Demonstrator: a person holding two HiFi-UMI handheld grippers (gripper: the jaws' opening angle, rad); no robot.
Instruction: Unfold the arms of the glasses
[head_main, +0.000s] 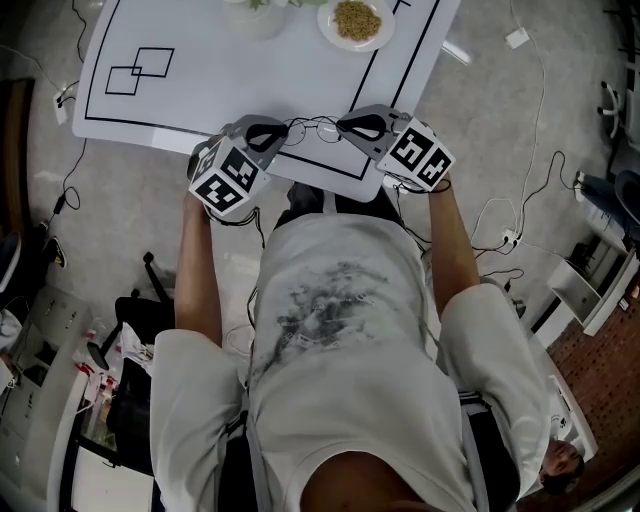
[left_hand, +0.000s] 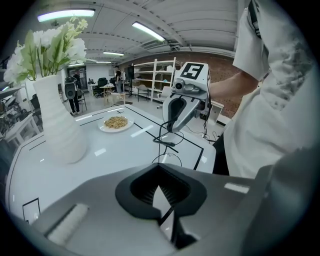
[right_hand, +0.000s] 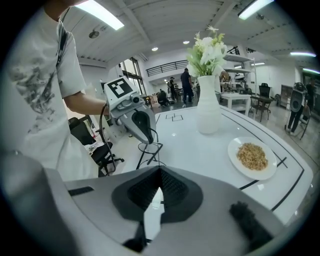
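The white table (head_main: 230, 90), marked with black lines and two overlapping squares (head_main: 140, 70) at its far left, fills the far part of the head view. The person, in a pale printed shirt (head_main: 340, 300), stands at its near edge with both forearms reaching forward. At the far edge of the table stands a ribbed white vase (left_hand: 55, 125) of white flowers (left_hand: 50, 45), and just right of it a white plate (right_hand: 252, 157) with a heap of yellowish food.

Near the table's near edge the left gripper (head_main: 282, 130) and the right gripper (head_main: 342, 128) point at each other, tips close, each with its marker cube toward the person. Between the tips, lifted off the table, are the thin wire-framed glasses (left_hand: 165, 143).

In the left gripper view the jaws are drawn almost together, and a thin dark arm of the glasses crosses the narrow slit between them. In the right gripper view the jaws are likewise nearly closed. Only a white sliver shows between them, with a dark end of the frame at its bottom, so each gripper pinches one side of the glasses.
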